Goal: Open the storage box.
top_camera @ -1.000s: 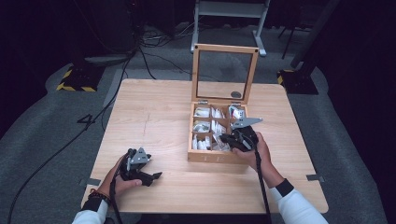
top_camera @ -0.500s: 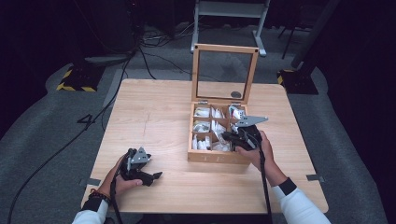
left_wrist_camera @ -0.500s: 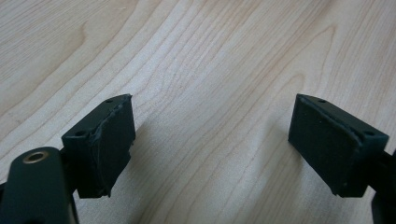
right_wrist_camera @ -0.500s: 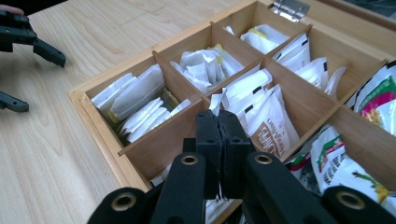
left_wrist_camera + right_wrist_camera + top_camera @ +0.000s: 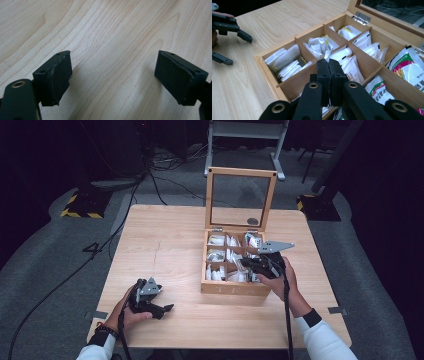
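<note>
Open wooden tea box with sachets, on the right half of the table

The light-wood box stands nearer the table's right edge than its left, its glass-paned lid upright at the far side on metal hinges. Thin partitions split it into small compartments, each packed with white tea sachets; the compartments on the right side hold green-and-white printed packets. The front wall faces the near edge.

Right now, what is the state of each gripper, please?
Left gripper: open, holding nothing, over the bare table.
Right gripper: shut above the tea box; whether it pinches a packet cannot be told.
</note>
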Motion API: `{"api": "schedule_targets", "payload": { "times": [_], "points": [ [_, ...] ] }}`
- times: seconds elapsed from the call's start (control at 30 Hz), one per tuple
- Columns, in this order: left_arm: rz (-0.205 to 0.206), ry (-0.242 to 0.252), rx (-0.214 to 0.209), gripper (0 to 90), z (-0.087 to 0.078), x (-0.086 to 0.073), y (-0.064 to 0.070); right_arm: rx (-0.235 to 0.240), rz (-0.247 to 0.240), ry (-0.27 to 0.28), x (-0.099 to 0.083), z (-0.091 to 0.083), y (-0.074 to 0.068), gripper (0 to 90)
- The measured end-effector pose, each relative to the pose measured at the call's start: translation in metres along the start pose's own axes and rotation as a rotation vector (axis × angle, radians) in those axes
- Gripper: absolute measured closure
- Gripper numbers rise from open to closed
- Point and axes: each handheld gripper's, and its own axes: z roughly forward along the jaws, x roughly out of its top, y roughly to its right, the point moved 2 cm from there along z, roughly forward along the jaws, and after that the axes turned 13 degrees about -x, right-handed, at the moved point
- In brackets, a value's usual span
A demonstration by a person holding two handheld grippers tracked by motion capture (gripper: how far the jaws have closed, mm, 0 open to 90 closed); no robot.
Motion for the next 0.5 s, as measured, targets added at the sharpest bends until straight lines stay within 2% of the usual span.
{"api": "schedule_targets", "payload": {
  "times": [0.4, 0.5],
  "points": [
    [0.000, 0.000, 0.000, 15.1, 0.000, 0.000, 0.000, 0.009, 0.008, 0.046, 0.006, -0.013, 0.006, 89.2],
    [0.000, 0.000, 0.001, 15.0, 0.000, 0.000, 0.000, 0.012, 0.007, 0.058, 0.006, -0.022, 0.008, 89.3]
  ]
}}
